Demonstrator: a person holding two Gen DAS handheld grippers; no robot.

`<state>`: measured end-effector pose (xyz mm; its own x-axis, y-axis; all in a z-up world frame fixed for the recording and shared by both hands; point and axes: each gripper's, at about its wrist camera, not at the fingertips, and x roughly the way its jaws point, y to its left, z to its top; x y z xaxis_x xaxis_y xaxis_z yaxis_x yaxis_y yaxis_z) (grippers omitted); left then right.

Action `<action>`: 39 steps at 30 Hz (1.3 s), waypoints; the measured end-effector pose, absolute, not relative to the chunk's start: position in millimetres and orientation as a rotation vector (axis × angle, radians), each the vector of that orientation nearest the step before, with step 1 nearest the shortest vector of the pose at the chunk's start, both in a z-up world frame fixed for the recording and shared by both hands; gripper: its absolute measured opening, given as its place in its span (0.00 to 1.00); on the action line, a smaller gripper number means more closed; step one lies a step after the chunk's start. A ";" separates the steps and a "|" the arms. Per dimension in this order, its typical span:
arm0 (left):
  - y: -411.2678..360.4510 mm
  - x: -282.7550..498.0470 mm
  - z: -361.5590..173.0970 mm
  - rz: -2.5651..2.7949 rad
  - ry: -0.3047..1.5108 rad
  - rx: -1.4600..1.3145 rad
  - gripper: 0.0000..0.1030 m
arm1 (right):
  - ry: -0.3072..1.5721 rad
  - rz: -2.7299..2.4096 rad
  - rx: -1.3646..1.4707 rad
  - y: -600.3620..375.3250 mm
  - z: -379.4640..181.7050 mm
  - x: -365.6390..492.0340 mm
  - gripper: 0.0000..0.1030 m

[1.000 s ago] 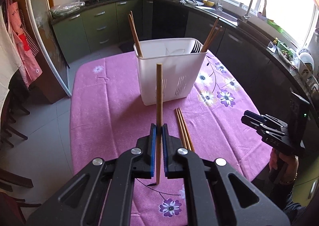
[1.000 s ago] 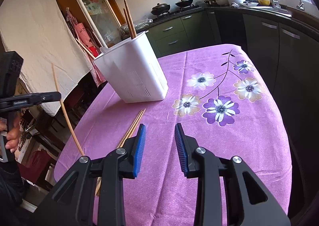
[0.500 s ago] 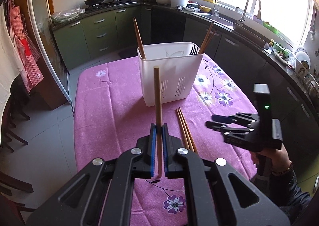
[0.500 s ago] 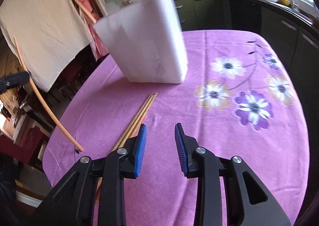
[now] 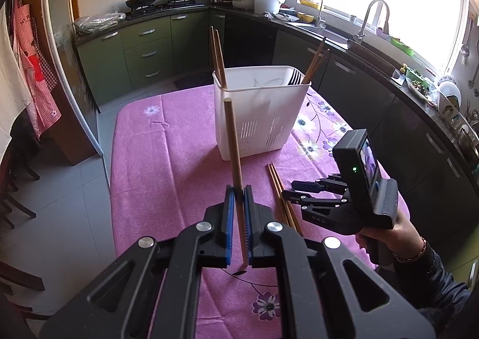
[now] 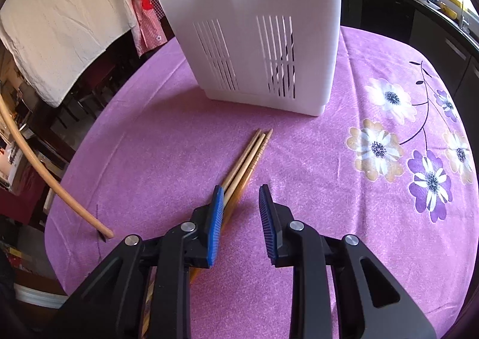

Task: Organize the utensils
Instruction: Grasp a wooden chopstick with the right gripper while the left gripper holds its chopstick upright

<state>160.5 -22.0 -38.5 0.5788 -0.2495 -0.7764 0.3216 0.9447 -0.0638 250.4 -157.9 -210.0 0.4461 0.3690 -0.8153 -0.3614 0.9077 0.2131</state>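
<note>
My left gripper (image 5: 237, 189) is shut on a single wooden chopstick (image 5: 233, 144), held nearly upright above the table in front of the white utensil basket (image 5: 257, 117). The chopstick also shows at the left of the right wrist view (image 6: 45, 177). The basket (image 6: 254, 24) holds several chopsticks (image 5: 217, 57) and a fork. A small bunch of chopsticks (image 6: 244, 162) lies on the purple cloth before the basket. My right gripper (image 6: 241, 194) is open, low over that bunch, its left finger over the sticks. It shows in the left wrist view (image 5: 295, 191).
The table has a purple floral cloth (image 6: 389, 144) with rounded edges. Dark chairs (image 5: 15, 195) stand at the left. Green kitchen cabinets (image 5: 143, 51), a stove with pans and a sink under the window line the far walls.
My right gripper has moved in from the right and dropped low over the chopsticks lying on the cloth. My left gripper has risen slightly, still holding its chopstick.
</note>
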 end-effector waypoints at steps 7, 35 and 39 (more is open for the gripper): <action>-17.1 161.7 -39.6 -0.331 0.893 0.083 0.07 | 1.015 0.429 -0.022 -157.8 -210.1 247.9 0.25; -21.7 164.3 -43.2 -0.336 0.916 0.098 0.07 | 1.017 0.395 -0.087 -164.1 -208.4 250.6 0.06; -22.2 165.0 -43.8 -0.336 0.918 0.105 0.07 | 0.960 0.417 -0.035 -171.0 -191.7 245.9 0.06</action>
